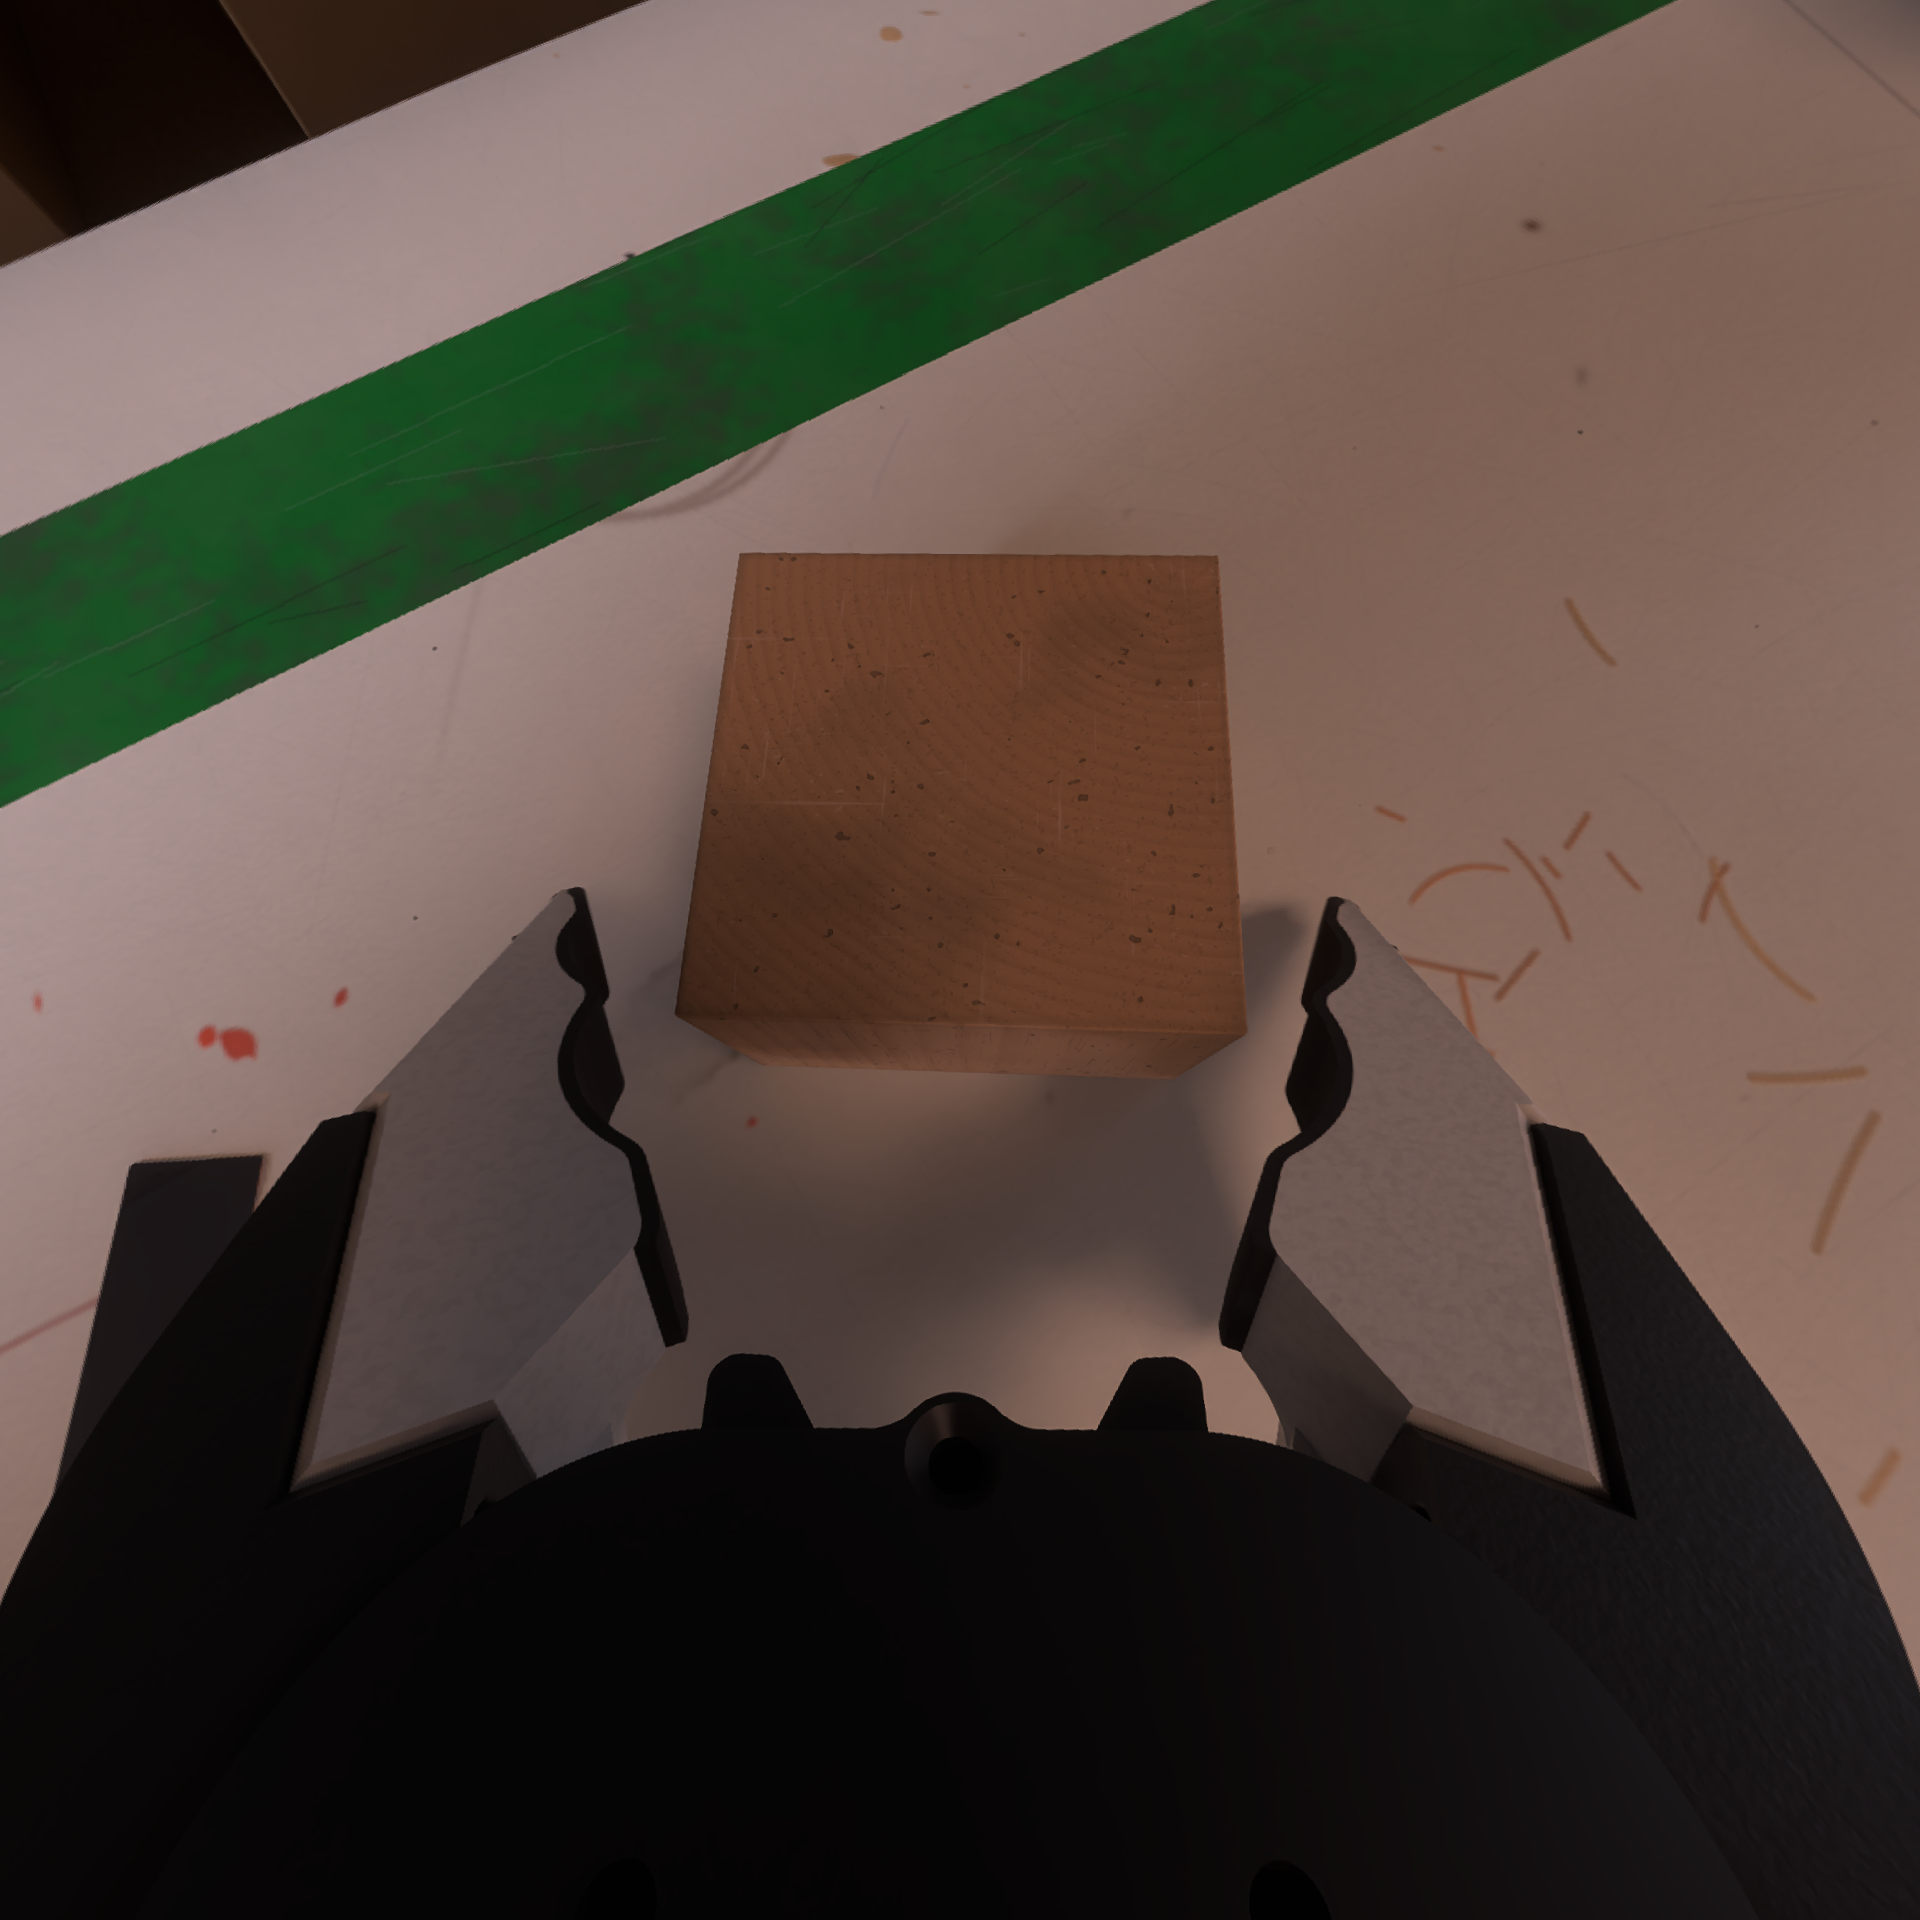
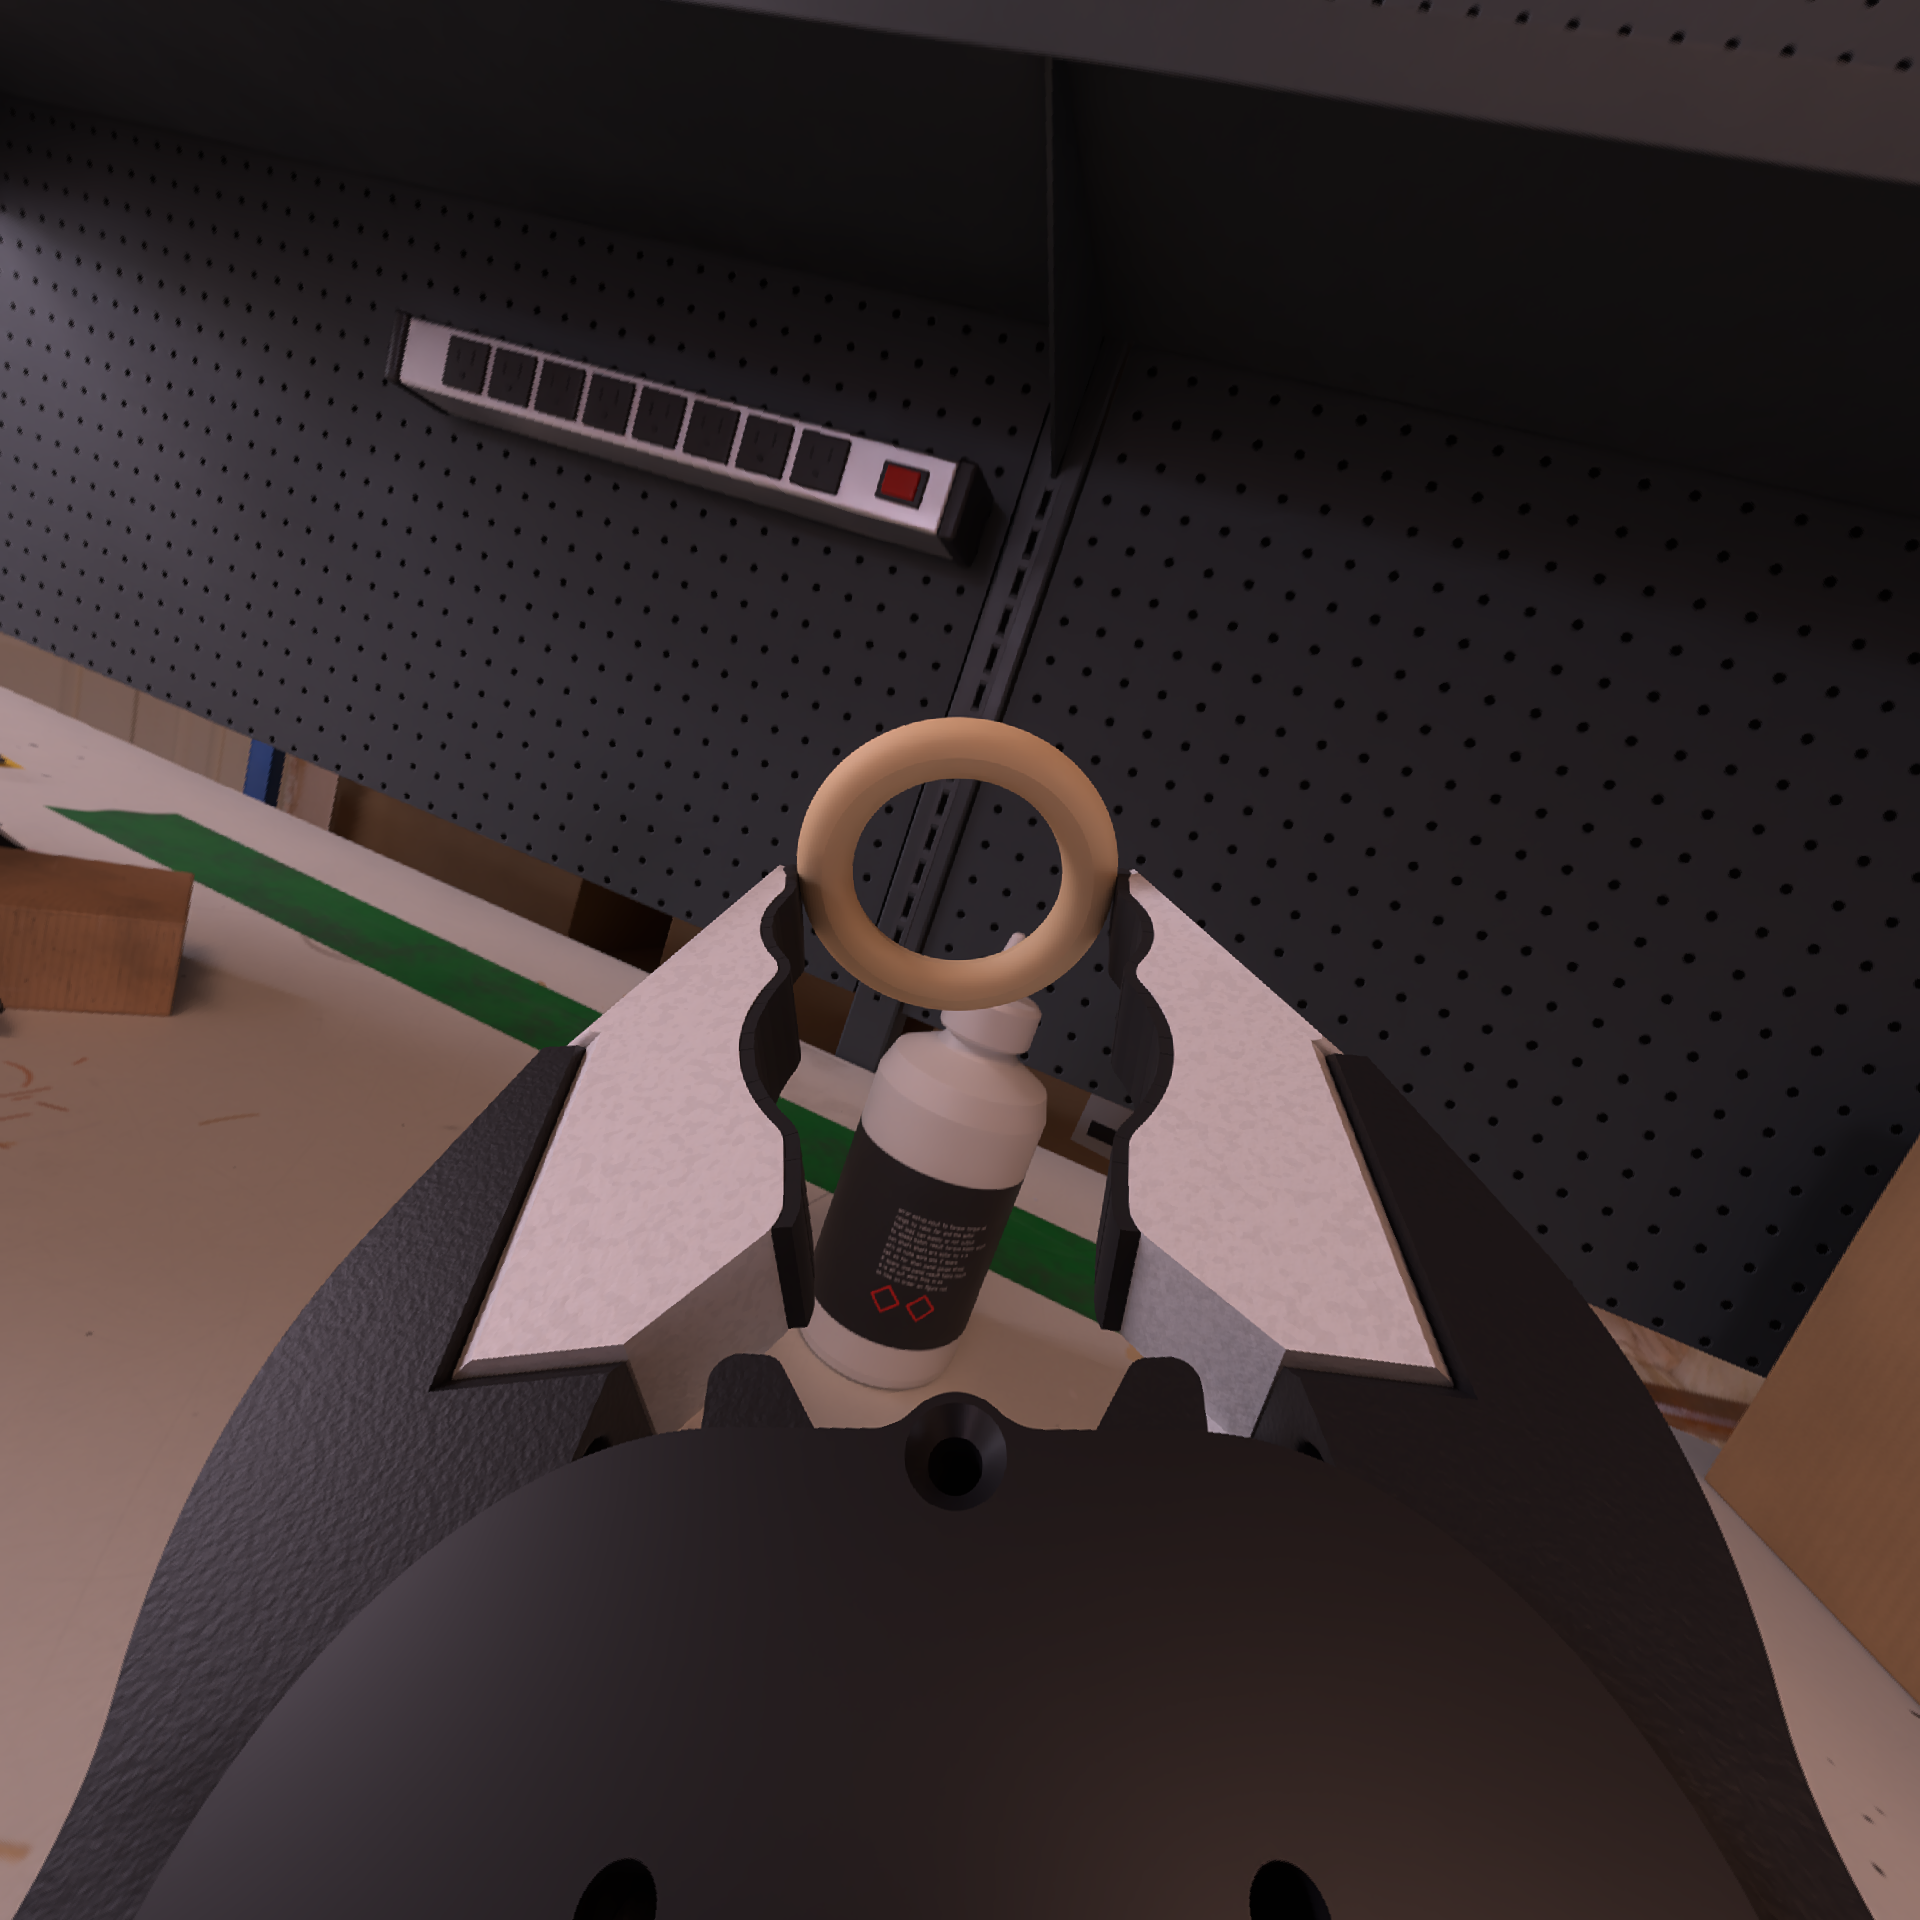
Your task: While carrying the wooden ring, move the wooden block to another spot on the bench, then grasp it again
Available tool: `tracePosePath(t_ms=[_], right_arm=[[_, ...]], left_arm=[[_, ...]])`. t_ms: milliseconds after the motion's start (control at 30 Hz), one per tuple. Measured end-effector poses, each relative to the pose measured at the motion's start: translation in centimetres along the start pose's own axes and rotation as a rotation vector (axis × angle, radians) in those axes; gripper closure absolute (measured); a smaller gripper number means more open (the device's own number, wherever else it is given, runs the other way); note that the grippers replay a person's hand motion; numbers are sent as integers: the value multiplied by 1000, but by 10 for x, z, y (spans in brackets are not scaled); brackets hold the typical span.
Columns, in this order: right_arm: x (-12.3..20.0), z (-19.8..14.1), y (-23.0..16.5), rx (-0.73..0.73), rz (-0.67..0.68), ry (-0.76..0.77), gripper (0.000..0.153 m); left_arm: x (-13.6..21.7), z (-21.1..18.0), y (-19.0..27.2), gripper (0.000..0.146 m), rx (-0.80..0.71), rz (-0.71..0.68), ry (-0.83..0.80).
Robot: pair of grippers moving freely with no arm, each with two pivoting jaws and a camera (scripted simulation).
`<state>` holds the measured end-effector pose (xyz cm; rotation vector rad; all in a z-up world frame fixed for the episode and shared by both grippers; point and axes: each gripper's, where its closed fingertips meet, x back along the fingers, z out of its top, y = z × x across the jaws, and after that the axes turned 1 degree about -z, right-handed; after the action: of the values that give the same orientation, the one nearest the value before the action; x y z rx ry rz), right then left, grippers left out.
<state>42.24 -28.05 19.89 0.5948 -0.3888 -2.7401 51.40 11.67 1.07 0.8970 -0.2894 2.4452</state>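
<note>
Hovering left claw (image 1: 956, 914) spread astride wooden block (image 1: 961, 805); right claw (image 2: 956, 883) pinching wooden ring (image 2: 831, 831).

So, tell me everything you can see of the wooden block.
The wooden block is a mid-brown cube with curved grain, dark specks and fine scratches on top. It sits flat on the pale bench, just below the green stripe. The left gripper is open, fingertips flanking its near corners without touching.

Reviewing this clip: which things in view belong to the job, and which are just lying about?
Job:
wooden ring, pinched in right gripper
wooden block, on bench, ahead of open left gripper

Lying about:
white bottle
power strip on pegboard
green stripe
</note>
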Motion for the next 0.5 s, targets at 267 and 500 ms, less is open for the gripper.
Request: tracePosePath(t_ms=[267, 500], right_arm=[[-3, -21, -6, 8, 6, -80, 93], [0, -22, -26, 43, 80, -94, 93]], left_arm=[[-3, -3, 4, 33, -18, -34, -36], [5, -5, 10, 33, 63, -64, -29]])
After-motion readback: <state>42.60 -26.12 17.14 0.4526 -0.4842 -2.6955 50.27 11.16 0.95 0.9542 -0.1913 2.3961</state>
